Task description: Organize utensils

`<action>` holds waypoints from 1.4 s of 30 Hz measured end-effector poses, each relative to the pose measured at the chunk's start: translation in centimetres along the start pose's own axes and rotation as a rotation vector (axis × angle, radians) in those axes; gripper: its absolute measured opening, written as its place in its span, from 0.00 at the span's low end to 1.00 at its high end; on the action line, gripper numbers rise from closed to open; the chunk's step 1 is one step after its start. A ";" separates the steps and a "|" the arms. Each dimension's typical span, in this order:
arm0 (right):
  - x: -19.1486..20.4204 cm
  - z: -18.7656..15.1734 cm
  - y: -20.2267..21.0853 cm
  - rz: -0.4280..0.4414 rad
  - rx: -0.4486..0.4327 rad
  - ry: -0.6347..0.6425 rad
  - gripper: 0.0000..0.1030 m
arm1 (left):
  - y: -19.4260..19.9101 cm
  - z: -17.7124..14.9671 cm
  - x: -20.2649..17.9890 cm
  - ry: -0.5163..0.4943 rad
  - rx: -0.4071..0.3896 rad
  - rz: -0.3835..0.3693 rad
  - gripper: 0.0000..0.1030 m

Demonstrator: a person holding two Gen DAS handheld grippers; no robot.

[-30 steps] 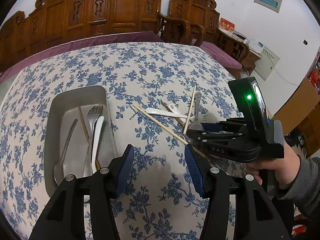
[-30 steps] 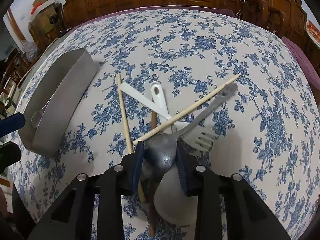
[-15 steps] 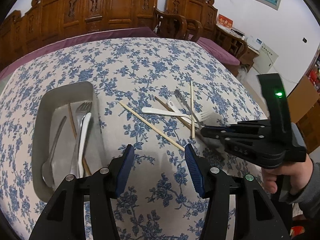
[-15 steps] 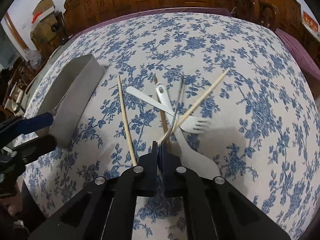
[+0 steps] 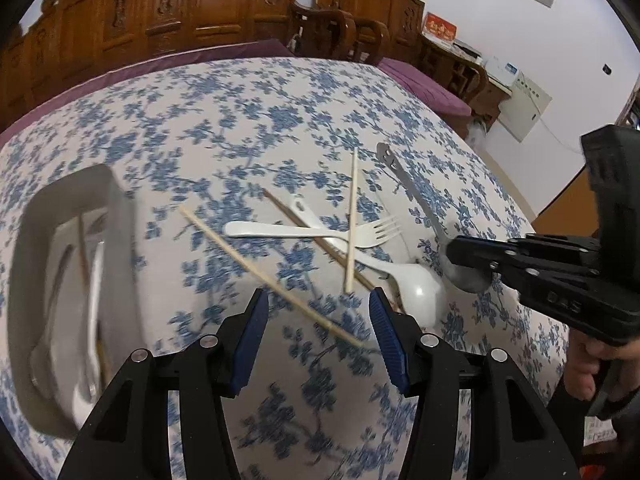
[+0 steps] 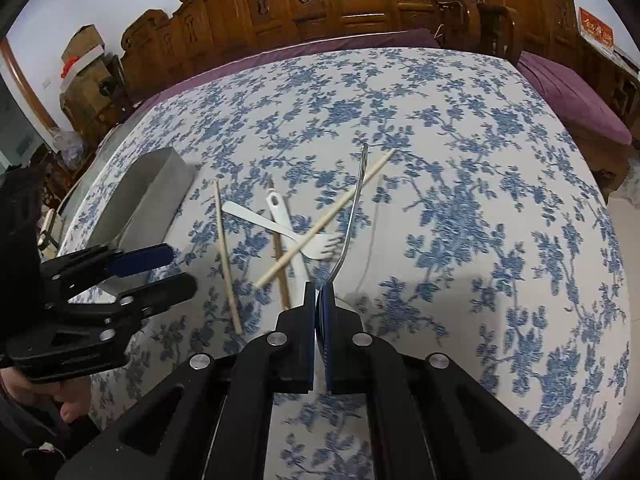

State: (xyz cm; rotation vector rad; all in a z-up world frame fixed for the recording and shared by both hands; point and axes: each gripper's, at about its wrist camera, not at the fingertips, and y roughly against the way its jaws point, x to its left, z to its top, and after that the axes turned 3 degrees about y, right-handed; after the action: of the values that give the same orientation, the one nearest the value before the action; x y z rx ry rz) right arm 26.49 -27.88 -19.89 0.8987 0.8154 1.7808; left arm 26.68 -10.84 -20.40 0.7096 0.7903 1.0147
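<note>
My right gripper (image 6: pixel 318 290) is shut on the bowl of a metal spoon (image 6: pixel 354 208), which hangs above the cloth with its handle pointing away. In the left wrist view that spoon (image 5: pixel 412 192) juts from the right gripper (image 5: pixel 452 250). On the cloth lie a white fork (image 5: pixel 304 234), a white spoon (image 5: pixel 416 288), two pale chopsticks (image 5: pixel 352 220) and a dark one (image 5: pixel 296 220). My left gripper (image 5: pixel 316 300) stands open, low over the near end of the long pale chopstick (image 5: pixel 264 272). The grey tray (image 5: pixel 116 216) at left holds several utensils.
A blue-flowered tablecloth (image 6: pixel 460 208) covers the table, with a purple cloth edge beyond it. Carved wooden chairs (image 6: pixel 320 4) line the far side. In the right wrist view the tray (image 6: pixel 148 196) is at left, behind the left gripper (image 6: pixel 180 268). A hand (image 5: pixel 588 364) holds the right gripper.
The right gripper closed on the metal spoon's bowl and raised it off the pile. The left gripper moved right, away from the tray and toward the loose chopstick.
</note>
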 end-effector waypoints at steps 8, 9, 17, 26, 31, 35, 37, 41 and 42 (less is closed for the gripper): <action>-0.9 -1.1 0.8 -0.011 -0.007 0.022 0.04 | -3.7 0.7 -1.7 -0.039 0.046 0.012 0.30; -1.0 -1.1 0.8 -0.009 -0.008 0.021 0.04 | -4.1 0.8 -1.7 -0.041 0.053 0.015 0.27; -1.3 -1.5 0.9 0.007 -0.009 0.009 0.04 | -6.0 1.0 -2.4 -0.063 0.097 0.019 0.20; -1.2 -1.7 0.9 0.005 -0.008 0.010 0.04 | -6.3 1.2 -2.9 -0.062 0.096 0.019 0.15; -1.2 -1.9 1.3 0.001 -0.013 0.011 0.04 | -6.3 1.2 -2.7 -0.064 0.102 0.023 0.15; -0.8 -2.0 1.6 0.000 -0.014 0.016 0.04 | -6.2 1.1 -2.6 -0.065 0.109 0.030 0.15; -0.7 -2.1 1.7 -0.001 -0.015 0.017 0.04 | -6.1 1.1 -2.5 -0.064 0.111 0.031 0.14; -0.6 -2.1 1.8 -0.003 -0.012 0.017 0.04 | -6.1 1.0 -2.4 -0.058 0.111 0.011 0.09; -0.6 -2.2 1.8 -0.003 -0.012 0.017 0.04 | -6.2 1.1 -2.3 -0.052 0.112 0.001 0.05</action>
State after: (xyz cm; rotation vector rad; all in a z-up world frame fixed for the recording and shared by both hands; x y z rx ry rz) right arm 23.98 -29.31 -19.61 0.8753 0.8158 1.7905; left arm 29.71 -15.37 -24.31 0.8289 0.8064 0.9548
